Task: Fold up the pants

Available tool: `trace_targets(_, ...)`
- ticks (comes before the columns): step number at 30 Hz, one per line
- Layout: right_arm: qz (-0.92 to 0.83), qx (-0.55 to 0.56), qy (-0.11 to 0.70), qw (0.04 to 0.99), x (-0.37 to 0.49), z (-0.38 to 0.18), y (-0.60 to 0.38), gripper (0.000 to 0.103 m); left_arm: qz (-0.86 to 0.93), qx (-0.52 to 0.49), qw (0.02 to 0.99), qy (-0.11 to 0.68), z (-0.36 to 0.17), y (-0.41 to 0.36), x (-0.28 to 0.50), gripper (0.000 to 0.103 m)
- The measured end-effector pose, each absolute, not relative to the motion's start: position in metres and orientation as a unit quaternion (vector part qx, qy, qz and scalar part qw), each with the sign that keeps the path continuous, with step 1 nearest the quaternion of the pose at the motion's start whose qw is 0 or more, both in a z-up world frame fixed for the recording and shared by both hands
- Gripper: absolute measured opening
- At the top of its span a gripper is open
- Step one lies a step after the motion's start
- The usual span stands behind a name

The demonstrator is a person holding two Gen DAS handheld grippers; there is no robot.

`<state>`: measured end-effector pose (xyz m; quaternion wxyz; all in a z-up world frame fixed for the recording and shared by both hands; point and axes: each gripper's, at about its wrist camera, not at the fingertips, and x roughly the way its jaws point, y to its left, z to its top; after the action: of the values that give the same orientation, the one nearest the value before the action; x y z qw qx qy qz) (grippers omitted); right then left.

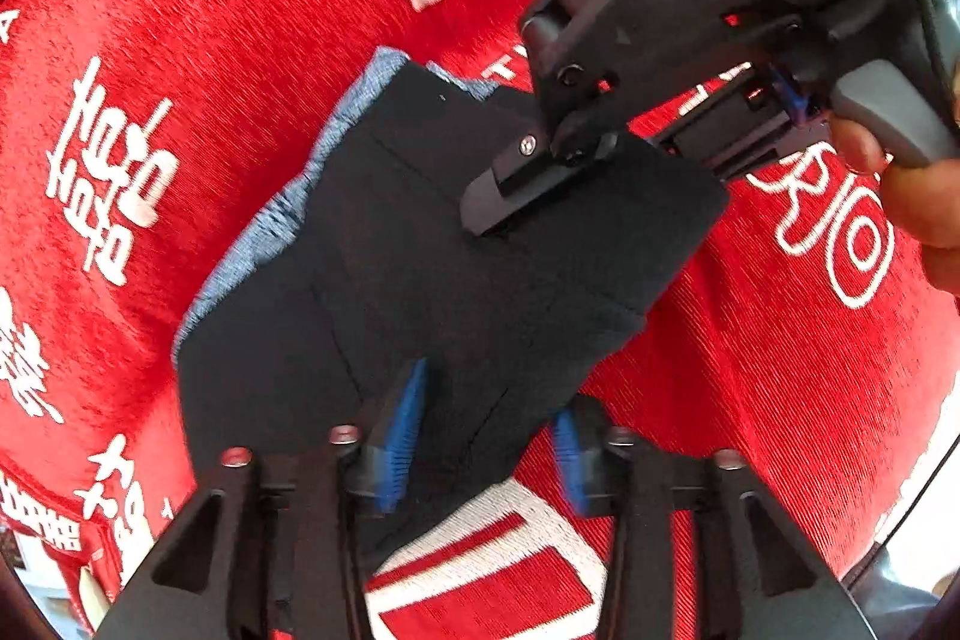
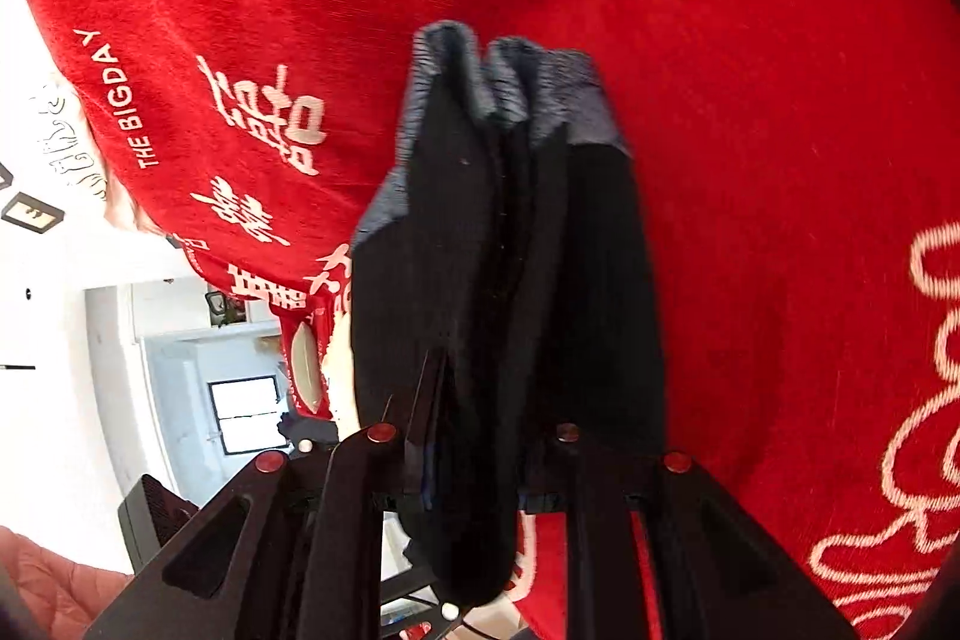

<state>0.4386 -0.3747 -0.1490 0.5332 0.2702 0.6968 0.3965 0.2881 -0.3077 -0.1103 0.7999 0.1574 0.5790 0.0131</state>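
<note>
The left gripper [image 1: 480, 436] stands part open astride the folded pants' [image 1: 432, 250] near edge, pads off the cloth, probably letting go. At two o'clock the right gripper [image 1: 510, 202] pinches the far fold, steadying the bundle on the red blanket [image 1: 210, 70].

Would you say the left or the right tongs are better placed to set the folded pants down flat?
Right, probably. The right tongs are shut on the pants, while the left tongs stand open around one edge, gripping nothing.
</note>
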Motion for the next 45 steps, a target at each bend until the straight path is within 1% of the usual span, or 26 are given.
trace_targets(4, 0.389, 0.244, 0.698, 0.549, 0.442, -0.138, -0.374, 0.024, 0.014, 0.146, 0.798, 0.585, -0.104, -0.303, 0.283, 0.053)
trace_targets(7, 0.381, 0.199, 0.702, 0.569, 0.443, -0.125, -0.366, 0.032, 0.013, 0.107, 0.799, 0.591, -0.092, -0.287, 0.28, 0.053)
trace_targets(8, 0.376, 0.189, 0.702, 0.574, 0.443, -0.124, -0.369, 0.036, 0.015, 0.094, 0.8, 0.592, -0.088, -0.28, 0.278, 0.059)
trace_targets(9, 0.368, 0.176, 0.704, 0.581, 0.442, -0.119, -0.368, 0.041, 0.021, 0.087, 0.802, 0.591, -0.083, -0.275, 0.277, 0.072)
trace_targets(15, 0.313, 0.097, 0.721, 0.611, 0.437, -0.104, -0.369, 0.049, 0.055, 0.057, 0.82, 0.567, -0.052, -0.239, 0.268, 0.073)
trace_targets(18, 0.285, 0.075, 0.724, 0.623, 0.432, -0.098, -0.379, 0.052, 0.08, 0.014, 0.815, 0.573, -0.05, -0.21, 0.27, 0.073)
trace_targets(20, 0.259, 0.052, 0.718, 0.644, 0.427, -0.093, -0.384, 0.053, 0.096, -0.021, 0.809, 0.58, -0.054, -0.19, 0.27, 0.073)
trace_targets(24, 0.213, -0.006, 0.681, 0.7, 0.415, -0.068, -0.384, 0.052, 0.118, -0.084, 0.791, 0.594, -0.071, -0.153, 0.268, 0.073)
trace_targets(25, 0.213, -0.009, 0.671, 0.71, 0.412, -0.063, -0.382, 0.051, 0.122, -0.088, 0.786, 0.599, -0.077, -0.149, 0.267, 0.073)
trace_targets(27, 0.227, -0.018, 0.657, 0.719, 0.405, -0.054, -0.375, 0.045, 0.128, -0.095, 0.777, 0.609, -0.092, -0.143, 0.262, 0.073)
trace_targets(28, 0.236, -0.029, 0.652, 0.72, 0.401, -0.053, -0.368, 0.045, 0.129, -0.099, 0.773, 0.614, -0.099, -0.14, 0.26, 0.073)
trace_targets(30, 0.253, -0.058, 0.652, 0.712, 0.394, -0.059, -0.351, 0.045, 0.128, -0.115, 0.769, 0.616, -0.113, -0.135, 0.257, 0.075)
trace_targets(34, 0.244, -0.076, 0.679, 0.688, 0.39, -0.09, -0.335, 0.045, 0.125, -0.127, 0.768, 0.615, -0.127, -0.133, 0.253, 0.076)
trace_targets(37, 0.221, -0.035, 0.698, 0.68, 0.397, -0.104, -0.342, 0.047, 0.124, -0.141, 0.769, 0.611, -0.13, -0.132, 0.253, 0.079)
trace_targets(38, 0.214, -0.021, 0.702, 0.678, 0.399, -0.106, -0.346, 0.05, 0.123, -0.141, 0.77, 0.611, -0.13, -0.133, 0.253, 0.081)
trace_targets(39, 0.209, -0.016, 0.703, 0.679, 0.4, -0.106, -0.348, 0.055, 0.118, -0.141, 0.77, 0.611, -0.13, -0.134, 0.253, 0.086)
trace_targets(40, 0.205, -0.019, 0.703, 0.681, 0.4, -0.106, -0.349, 0.057, 0.113, -0.139, 0.771, 0.612, -0.131, -0.136, 0.253, 0.088)
trace_targets(41, 0.203, -0.026, 0.701, 0.683, 0.399, -0.106, -0.349, 0.059, 0.112, -0.132, 0.771, 0.613, -0.132, -0.139, 0.254, 0.088)
trace_targets(44, 0.197, -0.04, 0.698, 0.687, 0.398, -0.104, -0.347, 0.059, 0.109, -0.127, 0.772, 0.614, -0.131, -0.141, 0.253, 0.088)
trace_targets(45, 0.192, -0.044, 0.697, 0.689, 0.398, -0.105, -0.346, 0.061, 0.107, -0.13, 0.771, 0.614, -0.131, -0.141, 0.254, 0.088)
